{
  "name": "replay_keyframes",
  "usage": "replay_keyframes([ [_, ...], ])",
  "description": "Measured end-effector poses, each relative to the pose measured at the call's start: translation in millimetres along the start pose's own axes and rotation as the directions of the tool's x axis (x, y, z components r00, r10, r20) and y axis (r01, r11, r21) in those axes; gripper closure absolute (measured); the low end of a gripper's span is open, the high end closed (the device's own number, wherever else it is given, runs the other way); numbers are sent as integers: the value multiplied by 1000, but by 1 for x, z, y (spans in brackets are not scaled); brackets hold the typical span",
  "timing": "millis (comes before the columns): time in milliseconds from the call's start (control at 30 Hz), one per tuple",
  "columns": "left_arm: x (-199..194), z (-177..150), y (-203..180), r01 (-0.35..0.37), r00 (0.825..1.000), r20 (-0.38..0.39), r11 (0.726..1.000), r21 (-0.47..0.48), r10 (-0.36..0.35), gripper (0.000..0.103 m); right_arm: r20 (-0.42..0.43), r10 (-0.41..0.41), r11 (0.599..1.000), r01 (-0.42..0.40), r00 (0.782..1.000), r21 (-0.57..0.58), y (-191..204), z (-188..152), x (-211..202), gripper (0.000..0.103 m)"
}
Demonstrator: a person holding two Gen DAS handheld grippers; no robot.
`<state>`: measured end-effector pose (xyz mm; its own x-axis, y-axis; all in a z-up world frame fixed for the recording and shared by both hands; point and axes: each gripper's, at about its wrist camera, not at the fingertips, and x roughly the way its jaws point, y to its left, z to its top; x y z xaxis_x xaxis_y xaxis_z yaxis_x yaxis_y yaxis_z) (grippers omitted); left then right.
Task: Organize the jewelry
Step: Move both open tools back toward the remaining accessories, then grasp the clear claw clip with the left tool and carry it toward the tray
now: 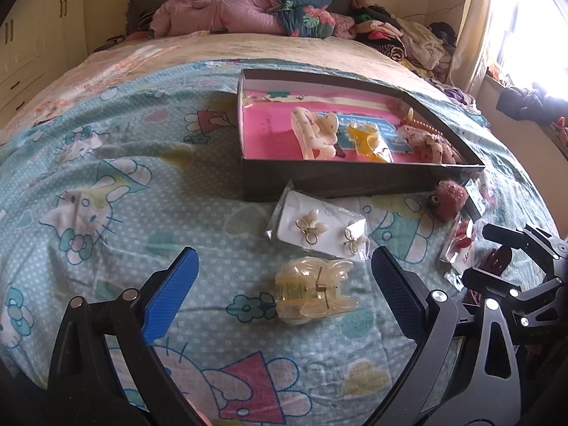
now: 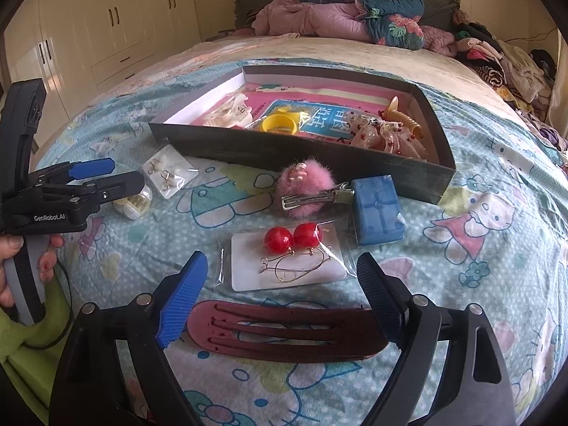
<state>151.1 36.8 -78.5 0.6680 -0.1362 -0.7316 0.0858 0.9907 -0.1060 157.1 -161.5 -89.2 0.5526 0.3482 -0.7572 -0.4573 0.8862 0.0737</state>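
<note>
the right gripper (image 2: 280, 294) is held wide open, nothing gripped. the dark red hair clip (image 2: 284, 330) lies flat on the bed just under it, long side going left to right, near of the box (image 2: 284, 158).

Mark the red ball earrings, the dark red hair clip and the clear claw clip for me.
red ball earrings (image 2: 293, 238): right wrist view, between the two balls.
dark red hair clip (image 2: 284, 333): right wrist view, middle prongs.
clear claw clip (image 1: 314, 291): left wrist view, near its spring.

bed (image 1: 106, 184) | cream wardrobes (image 2: 117, 21) left | bright, washed-out window (image 1: 532, 35) right, probably curtained
</note>
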Motion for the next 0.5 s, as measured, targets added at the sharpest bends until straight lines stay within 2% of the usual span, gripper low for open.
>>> replay_keyframes([
  [233, 9, -6, -5, 32, 999, -41, 999, 22, -31, 14, -15, -8, 1000, 8, 1000, -4, -1, 0, 10, 18],
  [300, 11, -7, -4, 41, 998, -52, 999, 21, -39, 17, -21, -9, 1000, 9, 1000, -1, -1, 1, 13, 18],
  [500, 14, -9, -3, 42, 996, -76, 999, 35, -39, 37, -32, -19, 1000, 19, 999, -16, 5, 4, 24, 16],
])
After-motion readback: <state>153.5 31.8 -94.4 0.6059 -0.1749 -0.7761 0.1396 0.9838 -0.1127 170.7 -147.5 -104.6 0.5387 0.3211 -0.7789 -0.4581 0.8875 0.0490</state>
